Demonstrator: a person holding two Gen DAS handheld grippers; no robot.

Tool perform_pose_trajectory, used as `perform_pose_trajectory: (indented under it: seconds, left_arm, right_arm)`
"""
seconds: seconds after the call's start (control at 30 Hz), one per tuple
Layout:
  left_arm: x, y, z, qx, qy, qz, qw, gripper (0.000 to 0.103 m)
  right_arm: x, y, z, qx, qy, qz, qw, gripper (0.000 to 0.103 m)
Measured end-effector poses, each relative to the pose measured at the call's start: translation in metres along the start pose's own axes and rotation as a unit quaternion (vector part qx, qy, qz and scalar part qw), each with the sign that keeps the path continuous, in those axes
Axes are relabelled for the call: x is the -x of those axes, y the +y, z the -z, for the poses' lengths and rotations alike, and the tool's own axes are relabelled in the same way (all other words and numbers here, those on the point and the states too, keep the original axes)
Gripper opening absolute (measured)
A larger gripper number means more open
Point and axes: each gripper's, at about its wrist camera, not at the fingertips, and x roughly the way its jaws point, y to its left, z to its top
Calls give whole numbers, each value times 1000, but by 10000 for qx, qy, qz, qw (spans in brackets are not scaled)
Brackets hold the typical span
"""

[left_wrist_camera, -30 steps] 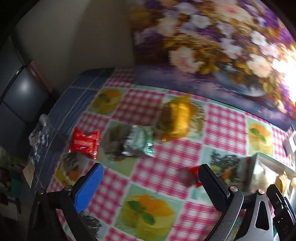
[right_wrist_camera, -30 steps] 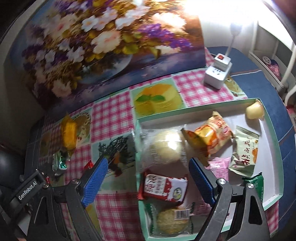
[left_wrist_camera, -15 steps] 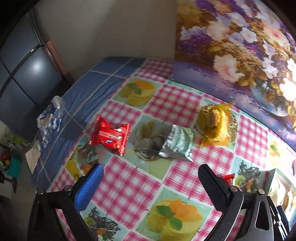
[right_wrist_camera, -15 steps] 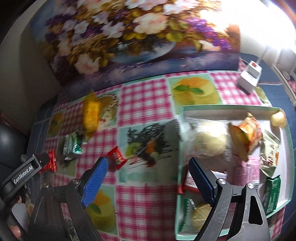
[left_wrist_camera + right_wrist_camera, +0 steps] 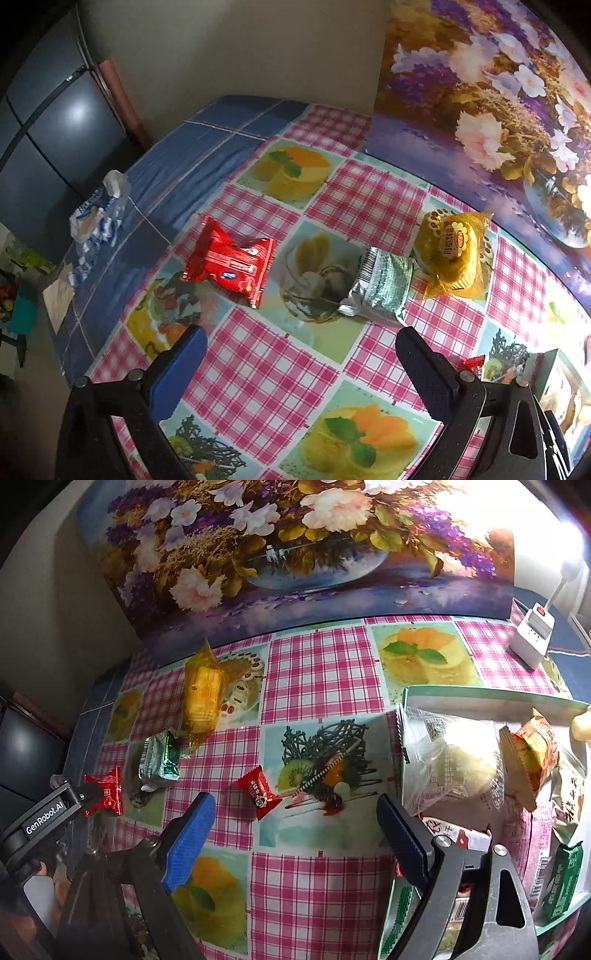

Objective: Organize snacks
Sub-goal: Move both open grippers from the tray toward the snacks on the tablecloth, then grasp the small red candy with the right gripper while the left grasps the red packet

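Note:
In the left wrist view, my left gripper point(image 5: 299, 350) is open and empty above the checked tablecloth. Beyond it lie a red snack packet point(image 5: 229, 262), a silver-green packet point(image 5: 380, 288) and a yellow wrapped cake point(image 5: 452, 251). In the right wrist view, my right gripper point(image 5: 291, 823) is open and empty, with a small red candy point(image 5: 258, 790) just beyond its fingers. The same yellow cake point(image 5: 203, 694), silver-green packet point(image 5: 159, 760) and red packet point(image 5: 107, 790) lie to the left. The tray point(image 5: 480, 698) on the right holds several snacks.
A flower painting point(image 5: 295, 554) leans along the table's back. A white power strip point(image 5: 532, 631) stands at the back right. A crumpled blue-white wrapper point(image 5: 96, 218) lies near the table's left edge. The left gripper's body point(image 5: 44, 812) shows at the right view's left.
Both grippers have swung left, away from the tray. The loose packets have come nearer in the left view; the red candy has come between the right gripper's fingers.

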Motion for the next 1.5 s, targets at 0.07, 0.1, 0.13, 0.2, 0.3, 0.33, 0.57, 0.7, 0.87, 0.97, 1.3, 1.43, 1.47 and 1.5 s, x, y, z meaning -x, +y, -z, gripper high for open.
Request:
perform_pose_trajectory:
  seconds: [0.07, 0.1, 0.13, 0.2, 0.3, 0.33, 0.57, 0.7, 0.87, 0.97, 1.3, 1.43, 1.47, 1.5]
  left_arm:
    - [-5, -1, -1, -10, 45, 63, 10000, 103]
    - [-7, -1, -2, -19, 68, 98, 9999, 103]
    - [-9, -1, -2, -32, 86, 119, 9999, 103]
    - [-13, 0, -5, -63, 99, 155, 9998, 103]
    - [-17, 8, -8, -83, 50, 183, 9998, 103]
    - [-18, 11, -9, -63, 49, 161, 9998, 103]
    - [-38, 30, -8, 153, 249, 154, 9995, 103]
    - [-33, 20, -5, -407, -106, 23, 9991, 103]
    - [-41, 28, -10, -310, 12, 318, 9990, 103]
    - [-48, 38, -16, -138, 121, 503, 9986, 103]
    - [-72, 99, -44, 510, 266, 756, 9955, 103]
    - [-84, 111, -51, 694, 383, 790, 9937, 103]
    - [-85, 111, -52, 671, 356, 748, 9943, 103]
    - [-87, 110, -53, 628, 342, 690, 9950, 103]
  right_arm:
    - [-2, 1, 0, 27, -15, 0, 10000, 89]
    - [-4, 3, 0, 57, -17, 0, 10000, 89]
    - [-5, 4, 0, 89, -14, 0, 10000, 89]
    - [-7, 8, 0, 165, -17, -18, 9999, 88]
    - [-11, 13, 0, 287, -33, -33, 9996, 85]
    - [-12, 14, 0, 328, -40, -37, 9994, 81]
    - [-20, 20, 2, 439, 32, -117, 9990, 66]
    - [-24, 24, 3, 539, 72, -135, 9984, 60]
    - [-37, 28, 3, 598, 205, -92, 9980, 50]
    - [-45, 31, 3, 649, 285, -92, 9974, 47]
    - [-68, 46, -1, 949, 504, -74, 9942, 36]
    - [-77, 56, 0, 1101, 555, -41, 9924, 35]
    - [-79, 58, 0, 1119, 569, -39, 9921, 35]
    - [-82, 59, 0, 1141, 580, -37, 9918, 35]
